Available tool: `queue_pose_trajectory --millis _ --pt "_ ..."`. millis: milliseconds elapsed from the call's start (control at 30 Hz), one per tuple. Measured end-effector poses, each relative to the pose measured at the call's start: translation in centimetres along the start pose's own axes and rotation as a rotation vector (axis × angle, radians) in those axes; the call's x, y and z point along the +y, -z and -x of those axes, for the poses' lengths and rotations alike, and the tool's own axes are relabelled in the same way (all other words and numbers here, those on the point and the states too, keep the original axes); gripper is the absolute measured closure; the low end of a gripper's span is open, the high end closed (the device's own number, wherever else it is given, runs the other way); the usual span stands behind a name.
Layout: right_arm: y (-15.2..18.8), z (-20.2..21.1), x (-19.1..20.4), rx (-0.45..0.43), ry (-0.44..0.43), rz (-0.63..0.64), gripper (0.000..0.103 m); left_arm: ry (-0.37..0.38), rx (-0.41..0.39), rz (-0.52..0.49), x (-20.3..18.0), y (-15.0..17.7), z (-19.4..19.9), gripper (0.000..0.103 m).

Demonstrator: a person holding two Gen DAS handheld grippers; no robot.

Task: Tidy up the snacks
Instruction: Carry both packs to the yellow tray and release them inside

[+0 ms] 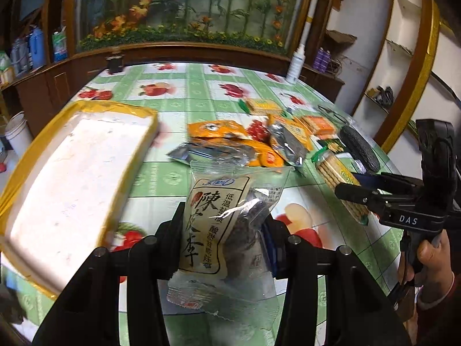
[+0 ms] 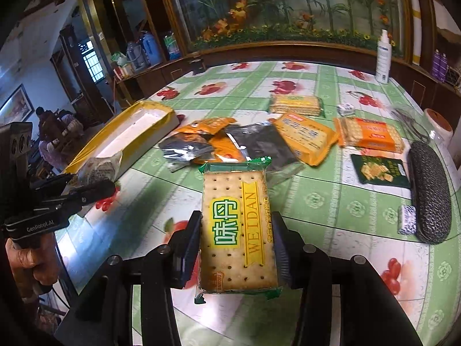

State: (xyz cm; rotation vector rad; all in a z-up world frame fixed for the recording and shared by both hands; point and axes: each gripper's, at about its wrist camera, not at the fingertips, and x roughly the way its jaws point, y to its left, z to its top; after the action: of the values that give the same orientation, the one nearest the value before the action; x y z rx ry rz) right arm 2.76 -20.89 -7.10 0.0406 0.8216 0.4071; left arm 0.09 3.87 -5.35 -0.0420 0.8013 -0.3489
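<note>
My left gripper (image 1: 223, 219) is shut on a clear packet of dark dried plums (image 1: 227, 219) with a cream label, held above the table; it also shows in the right wrist view (image 2: 99, 167). My right gripper (image 2: 236, 227) is shut on a green-edged Weidan cracker pack (image 2: 237, 230), also seen in the left wrist view (image 1: 341, 178). A white foam tray with a yellow rim (image 1: 66, 173) lies at the left (image 2: 129, 135). A pile of orange and silver snack packets (image 2: 230, 141) lies mid-table.
A black glasses case (image 2: 429, 193), a dark green cracker packet (image 2: 380, 171), orange cracker packs (image 2: 370, 135) and a small wrapped sweet (image 2: 406, 220) lie at the right. A white spray bottle (image 2: 384, 57) stands at the back. A wooden cabinet borders the far edge.
</note>
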Motion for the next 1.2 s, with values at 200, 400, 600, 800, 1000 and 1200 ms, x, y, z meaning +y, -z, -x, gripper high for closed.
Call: queue_pose_trajectory --millis 200,400,600,800,1000,1200 --pt "-1.7 -1.5 3.9 0.006 -0.092 0.046 0.055 -0.079 -0.039 0.074 4.2 0.1 2.5 0.059" --pt "-4.9 -4.7 9.6 0.009 -0.223 0.092 0.056 -0.184 -0.043 0.202 10.3 0.3 3.0 0.059" --pt "-8.5 -9.9 16.4 0.025 -0.310 0.129 0.056 -0.280 -0.021 0.300 14.8 0.1 1.7 0.059" --pt "-10.1 -15.7 21.8 0.072 -0.287 0.169 0.056 -0.332 -0.017 0.323 16.8 0.0 0.9 0.059" --pt "-10.1 -18.5 22.8 0.109 -0.222 0.193 0.056 -0.343 0.002 0.341 18.2 0.6 -0.4 0.058" --pt "-10.5 -19.5 22.2 0.118 -0.207 0.191 0.056 -0.353 0.034 0.364 19.2 1.0 -1.3 0.057"
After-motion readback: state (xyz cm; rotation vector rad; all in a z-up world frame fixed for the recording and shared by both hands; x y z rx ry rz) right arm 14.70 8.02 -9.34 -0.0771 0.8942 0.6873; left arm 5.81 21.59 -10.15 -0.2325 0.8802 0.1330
